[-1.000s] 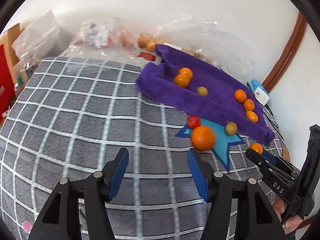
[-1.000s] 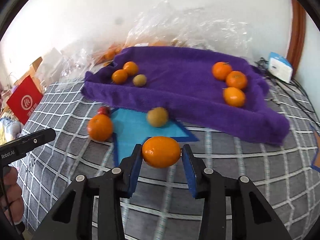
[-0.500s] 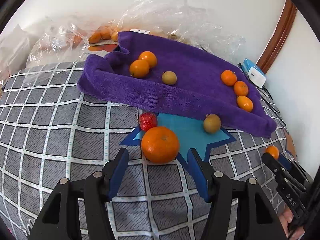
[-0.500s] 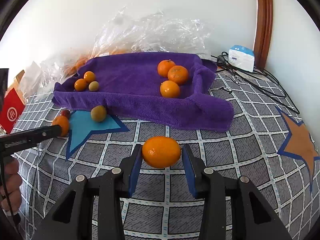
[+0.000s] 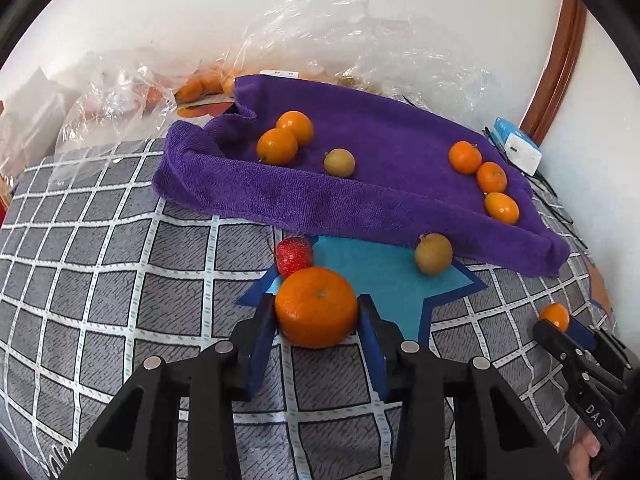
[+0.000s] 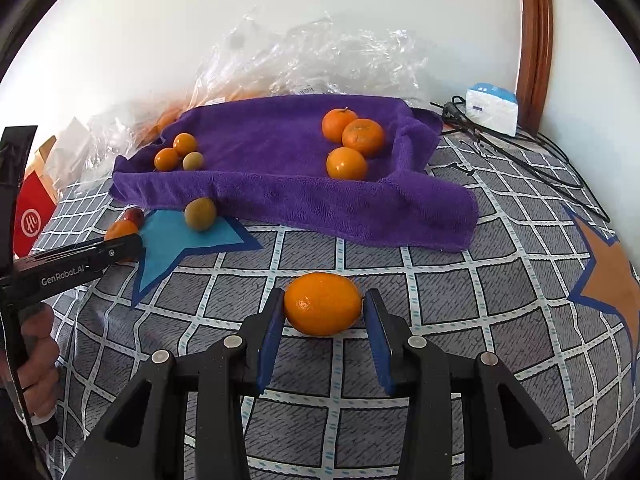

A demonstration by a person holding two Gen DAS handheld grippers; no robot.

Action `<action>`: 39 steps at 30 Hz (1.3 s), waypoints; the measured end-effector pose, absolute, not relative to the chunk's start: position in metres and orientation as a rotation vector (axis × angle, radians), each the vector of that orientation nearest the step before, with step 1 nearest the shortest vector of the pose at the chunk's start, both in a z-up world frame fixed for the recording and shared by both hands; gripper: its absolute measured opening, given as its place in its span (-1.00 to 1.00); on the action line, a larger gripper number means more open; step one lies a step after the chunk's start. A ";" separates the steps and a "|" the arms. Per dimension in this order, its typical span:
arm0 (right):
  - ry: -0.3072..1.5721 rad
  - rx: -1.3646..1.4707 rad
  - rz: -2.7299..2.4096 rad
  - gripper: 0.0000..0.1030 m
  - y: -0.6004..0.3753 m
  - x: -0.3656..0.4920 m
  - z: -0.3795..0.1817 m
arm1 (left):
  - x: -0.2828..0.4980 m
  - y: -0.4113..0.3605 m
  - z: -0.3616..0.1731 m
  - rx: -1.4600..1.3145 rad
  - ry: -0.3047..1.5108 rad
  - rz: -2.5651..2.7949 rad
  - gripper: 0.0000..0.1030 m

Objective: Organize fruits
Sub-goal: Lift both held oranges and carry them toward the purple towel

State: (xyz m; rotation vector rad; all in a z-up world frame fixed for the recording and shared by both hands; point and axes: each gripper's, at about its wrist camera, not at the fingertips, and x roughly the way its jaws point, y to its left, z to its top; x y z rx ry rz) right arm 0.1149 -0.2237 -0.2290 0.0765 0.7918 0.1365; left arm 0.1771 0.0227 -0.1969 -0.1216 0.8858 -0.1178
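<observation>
My left gripper (image 5: 317, 312) is shut on a large orange (image 5: 316, 307) at the tip of the blue star patch (image 5: 376, 276), with a strawberry (image 5: 295, 255) just behind it. My right gripper (image 6: 323, 310) is shut on a smooth orange (image 6: 323, 309) above the checked cloth; it also shows in the left wrist view (image 5: 555, 316). A purple towel (image 5: 384, 184) holds two oranges (image 5: 285, 138) and a brown-green fruit (image 5: 339, 162) on its left, and three oranges (image 5: 484, 176) on its right. Another brown-green fruit (image 5: 433, 254) lies on the star.
Clear plastic bags (image 6: 312, 64) with more oranges lie behind the towel by the wall. A white-blue box (image 6: 492, 108) and black cables (image 6: 532, 156) are at the back right. An orange star patch (image 6: 612, 268) is at right, a red box (image 6: 30, 216) at left.
My left gripper moved forward and closed on the large orange. My right gripper carried its orange back and rightward, away from the blue star.
</observation>
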 end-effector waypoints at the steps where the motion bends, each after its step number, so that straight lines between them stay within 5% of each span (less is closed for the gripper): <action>1: 0.792 0.078 0.141 -0.23 -0.224 0.115 -0.229 | 0.176 0.026 -0.196 -0.138 0.892 -0.126 -0.26; 28: 0.784 0.080 0.127 -0.22 -0.222 0.114 -0.224 | 0.132 0.085 -0.143 -0.246 0.806 -0.106 -0.26; 39: 0.702 0.025 0.140 -0.22 -0.201 0.121 -0.158 | 0.142 0.073 -0.108 -0.195 0.799 -0.138 -0.26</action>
